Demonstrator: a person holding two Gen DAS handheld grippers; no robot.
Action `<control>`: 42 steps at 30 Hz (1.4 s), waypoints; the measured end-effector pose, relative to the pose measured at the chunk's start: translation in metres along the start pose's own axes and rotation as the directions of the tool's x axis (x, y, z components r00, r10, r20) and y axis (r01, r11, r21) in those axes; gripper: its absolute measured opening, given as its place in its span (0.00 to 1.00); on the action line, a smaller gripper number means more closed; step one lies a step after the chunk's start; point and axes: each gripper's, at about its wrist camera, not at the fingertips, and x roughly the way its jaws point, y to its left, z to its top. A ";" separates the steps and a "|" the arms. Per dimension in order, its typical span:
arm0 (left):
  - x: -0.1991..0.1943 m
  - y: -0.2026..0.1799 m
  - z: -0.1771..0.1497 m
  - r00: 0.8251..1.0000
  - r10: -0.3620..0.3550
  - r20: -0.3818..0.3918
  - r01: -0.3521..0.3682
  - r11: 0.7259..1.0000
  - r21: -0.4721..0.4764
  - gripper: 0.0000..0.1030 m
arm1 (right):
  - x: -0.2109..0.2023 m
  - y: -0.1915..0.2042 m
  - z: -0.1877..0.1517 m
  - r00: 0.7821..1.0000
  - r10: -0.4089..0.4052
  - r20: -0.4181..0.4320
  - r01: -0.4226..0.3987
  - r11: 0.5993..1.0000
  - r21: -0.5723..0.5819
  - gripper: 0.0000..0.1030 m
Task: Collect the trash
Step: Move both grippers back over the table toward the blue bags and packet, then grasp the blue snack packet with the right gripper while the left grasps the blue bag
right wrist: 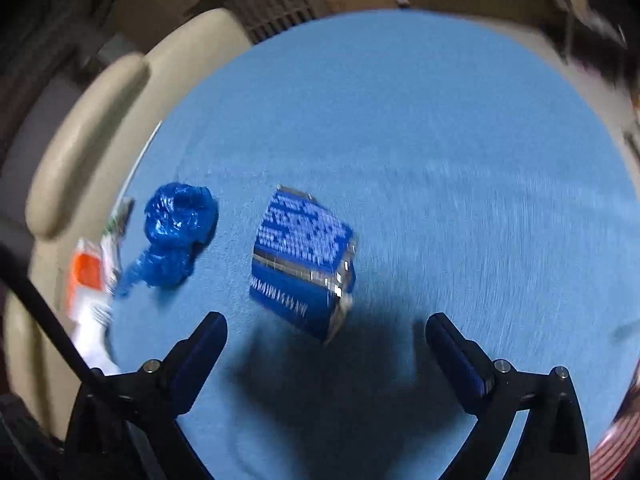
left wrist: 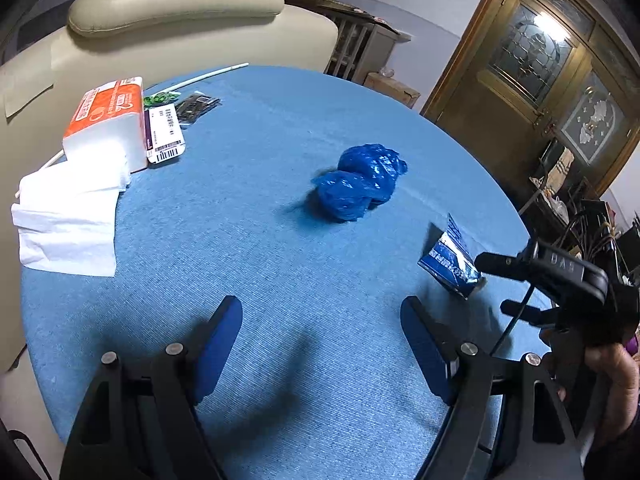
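Lying just ahead of right gripper fingers: blue wrapper; jaws apart.

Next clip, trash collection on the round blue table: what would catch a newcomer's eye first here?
The crumpled blue plastic bag in the middle of the round blue table stands out first. Nearer the right gripper, whose jaws stand open with nothing between them, lies a crushed blue wrapper with white print. At the table's far left edge sit an orange-and-white tissue pack and loose white tissues, with a cream armchair behind.
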 end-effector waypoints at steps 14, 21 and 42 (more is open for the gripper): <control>-0.026 0.033 0.001 0.998 0.047 0.049 -0.044 0.998 -0.054 0.79 | 0.043 0.044 0.019 0.969 -0.246 0.015 0.241 0.960 0.144 0.88; -0.011 0.033 0.020 0.997 0.065 0.038 -0.065 0.998 -0.004 0.79 | 0.055 0.065 0.016 0.978 -0.207 0.028 0.208 0.976 -0.065 0.71; 0.148 -0.070 0.119 0.979 0.155 -0.131 -0.113 0.952 0.284 0.71 | 0.016 0.017 -0.011 0.997 -0.079 -0.023 0.066 0.931 -0.358 0.72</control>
